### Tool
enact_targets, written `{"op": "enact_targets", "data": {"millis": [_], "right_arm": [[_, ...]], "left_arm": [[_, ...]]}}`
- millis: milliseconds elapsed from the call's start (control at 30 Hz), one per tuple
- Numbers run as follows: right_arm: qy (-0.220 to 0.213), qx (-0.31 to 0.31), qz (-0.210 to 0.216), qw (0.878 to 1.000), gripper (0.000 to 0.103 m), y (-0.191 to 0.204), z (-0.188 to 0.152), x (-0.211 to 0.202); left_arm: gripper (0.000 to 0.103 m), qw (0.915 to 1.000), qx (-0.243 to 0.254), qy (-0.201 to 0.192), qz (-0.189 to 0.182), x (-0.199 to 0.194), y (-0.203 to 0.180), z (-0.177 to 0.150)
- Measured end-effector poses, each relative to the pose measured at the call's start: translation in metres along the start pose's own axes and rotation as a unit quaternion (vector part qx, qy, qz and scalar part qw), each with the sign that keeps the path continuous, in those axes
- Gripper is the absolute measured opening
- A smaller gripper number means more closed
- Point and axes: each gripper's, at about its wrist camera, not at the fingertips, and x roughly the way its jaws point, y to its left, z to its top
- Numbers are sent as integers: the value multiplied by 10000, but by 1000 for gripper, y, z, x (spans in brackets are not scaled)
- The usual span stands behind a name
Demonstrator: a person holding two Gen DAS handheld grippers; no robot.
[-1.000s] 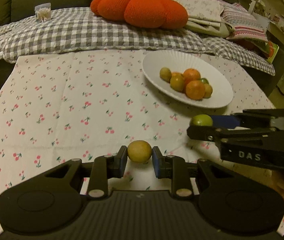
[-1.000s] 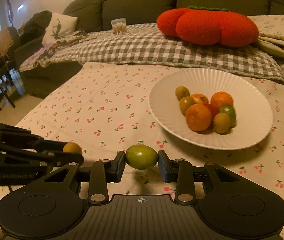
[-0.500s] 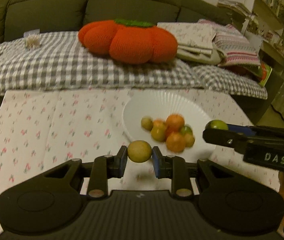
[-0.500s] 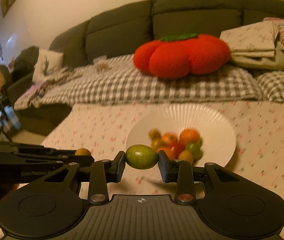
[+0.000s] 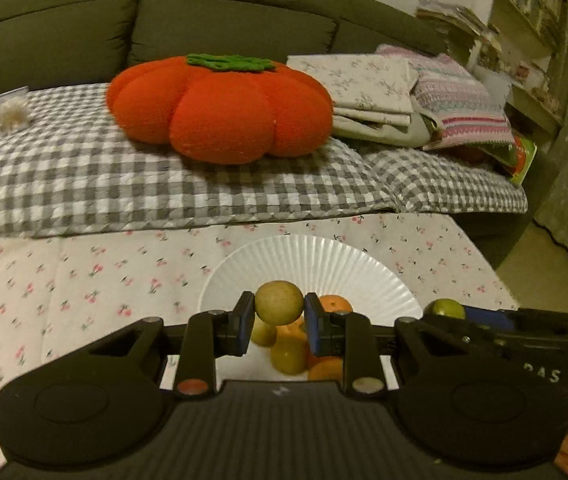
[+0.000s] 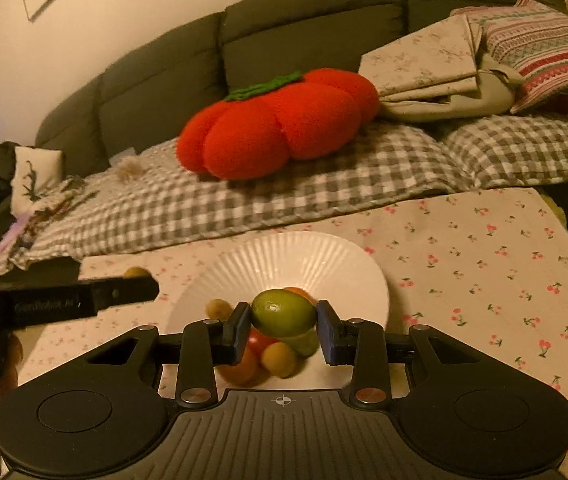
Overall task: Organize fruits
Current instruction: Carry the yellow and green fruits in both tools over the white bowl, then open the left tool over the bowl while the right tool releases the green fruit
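plate (image 5: pixel 315 258) on tablecloth (image 5: pixel 84 280); cushion (image 5: pixel 220 108) behind it on blanket (image 5: pixel 84 184).

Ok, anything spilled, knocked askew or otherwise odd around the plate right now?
Nothing stands out. The white plate sits flat on the cherry-print cloth with its fruit pile inside the rim. The left hand-held gripper holds a yellowish fruit, the right hand-held gripper a green one.

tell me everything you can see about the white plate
The plate is white and round, shallow, with fine ribs fanning out across its broad rim; it looks like glazed ceramic. It lies flat on the cherry-print cloth, in front of the sofa's checked blanket. A small pile of fruit, orange, yellow-green and one red, sits in its middle. Both claws, each holding a fruit, hide its near edge. Nothing else touches it.
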Motion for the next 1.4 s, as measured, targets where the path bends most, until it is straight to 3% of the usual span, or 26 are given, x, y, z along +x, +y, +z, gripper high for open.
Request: {"op": "enact_targets", "data": {"millis": [433, 900, 933, 1000, 1033, 1400], "right_arm": [[232, -285, -263, 9990, 34, -7, -6, 36], [433, -321, -294, 9981, 35, -9, -10, 57], [434, -273, -324, 9982, 36, -10, -9, 57], [367, -150, -292, 9988, 51, -15, -8, 54], [325, -99, -269, 9991, 54, -17, -8, 52], [251, 191, -324, 9990, 56, -23, -7, 29]], "left_arm": [[25, 9991, 93, 424, -28, 67, -6, -1], [26, 9979, -109, 622, -111, 95, -4, -3], [29, 9978, -143, 637, -129, 96, -3, -3], [43, 9977, -266, 607, -130, 94, 1, -3], [47, 9978, -295, 578, -138, 92, 2, -2], [52, 9989, -332, 308, -94, 53, -10, 5]]}}
